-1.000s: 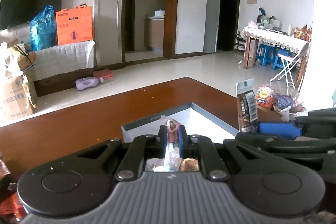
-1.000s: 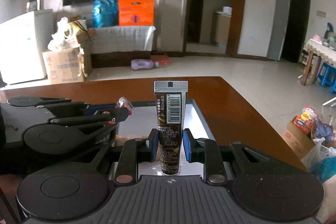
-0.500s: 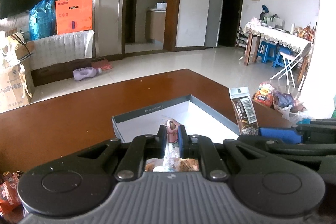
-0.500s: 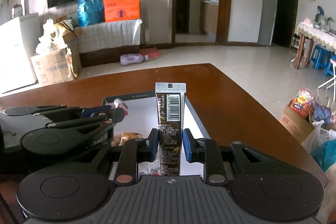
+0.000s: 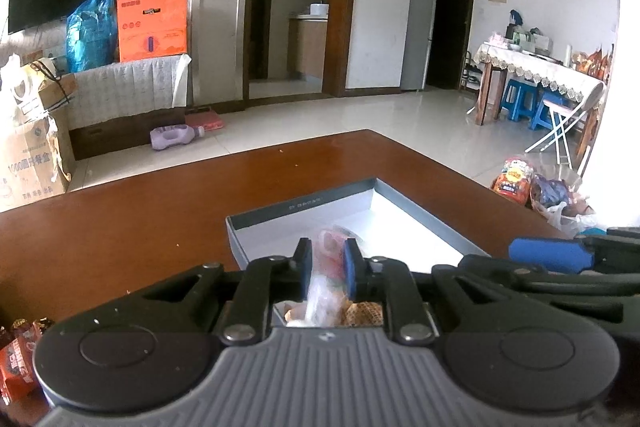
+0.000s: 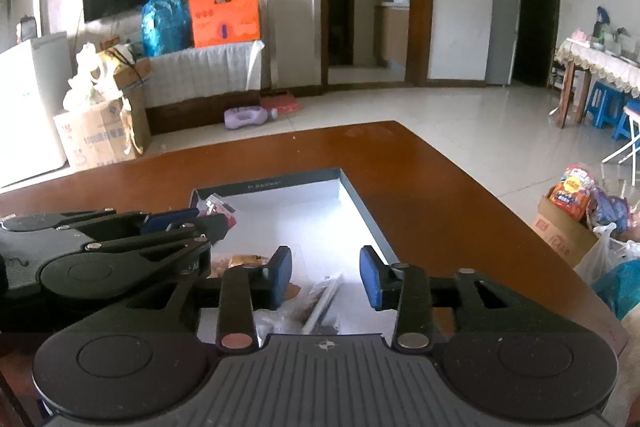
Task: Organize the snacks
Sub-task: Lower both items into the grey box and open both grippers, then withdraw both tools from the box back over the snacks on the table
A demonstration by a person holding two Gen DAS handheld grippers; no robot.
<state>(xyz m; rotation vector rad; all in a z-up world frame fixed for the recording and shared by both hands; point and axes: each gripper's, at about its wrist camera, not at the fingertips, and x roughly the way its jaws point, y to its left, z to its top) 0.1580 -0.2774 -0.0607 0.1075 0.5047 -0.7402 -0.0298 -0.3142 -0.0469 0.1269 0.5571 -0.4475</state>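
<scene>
Cardboard carton [image 5: 30,163] reading "1000", left gripper [image 5: 328,259] opening around wrapped candy [image 5: 326,263], right gripper [image 6: 325,273] just opened, empty

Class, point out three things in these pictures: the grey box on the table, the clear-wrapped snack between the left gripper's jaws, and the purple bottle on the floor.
grey box [image 6: 264,184], right wrist view, far wall.
clear-wrapped snack [image 5: 327,259], left wrist view, wrapper middle.
purple bottle [image 5: 174,137], left wrist view, body.

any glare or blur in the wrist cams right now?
Left wrist: right edge blown out white; the snack between the tongs is smeared. Right wrist: box floor glares white, fridge at left overexposed. Both show fisheye bending at the edges.
</scene>
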